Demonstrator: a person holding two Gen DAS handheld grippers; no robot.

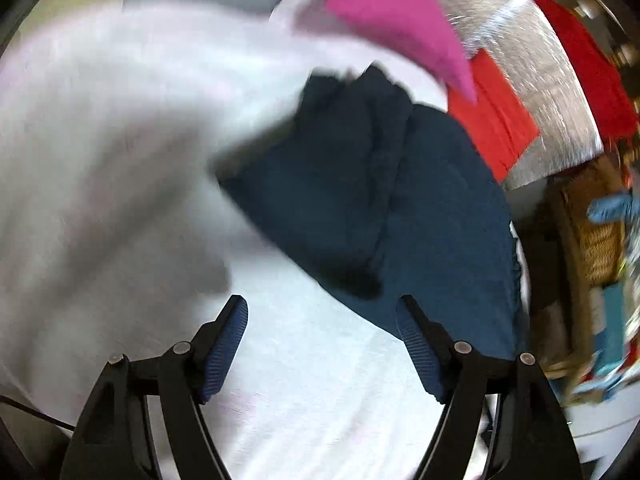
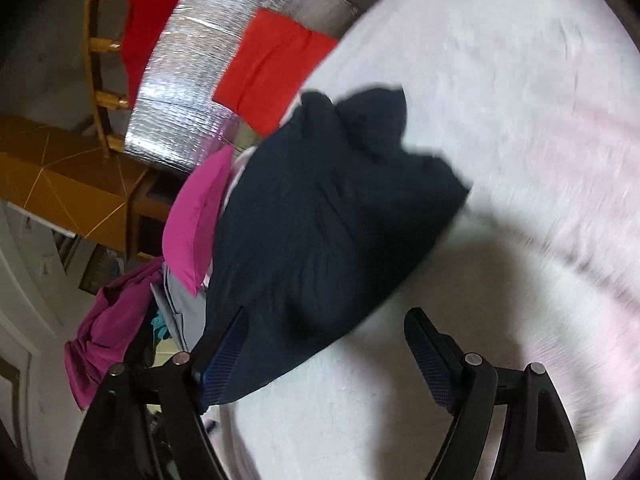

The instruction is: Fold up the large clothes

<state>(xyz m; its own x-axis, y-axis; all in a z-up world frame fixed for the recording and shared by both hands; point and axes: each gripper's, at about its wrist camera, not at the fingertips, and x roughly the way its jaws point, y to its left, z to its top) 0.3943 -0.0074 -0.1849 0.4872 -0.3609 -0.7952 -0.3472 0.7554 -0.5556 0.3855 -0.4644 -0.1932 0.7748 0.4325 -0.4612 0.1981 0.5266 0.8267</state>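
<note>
White bedsheet [image 1: 120, 160] under navy garment [image 1: 360, 200]

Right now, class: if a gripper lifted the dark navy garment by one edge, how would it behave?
The navy garment would probably droop limply, since it already lies rumpled in soft folds. It likely won't roll or tip, and may unfold, being only loosely bundled on the white sheet.

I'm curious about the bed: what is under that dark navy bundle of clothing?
The dark navy folded garment lies on a white sheet, which shows all around it. Anything tucked beneath the bundle is covered from view.
</note>
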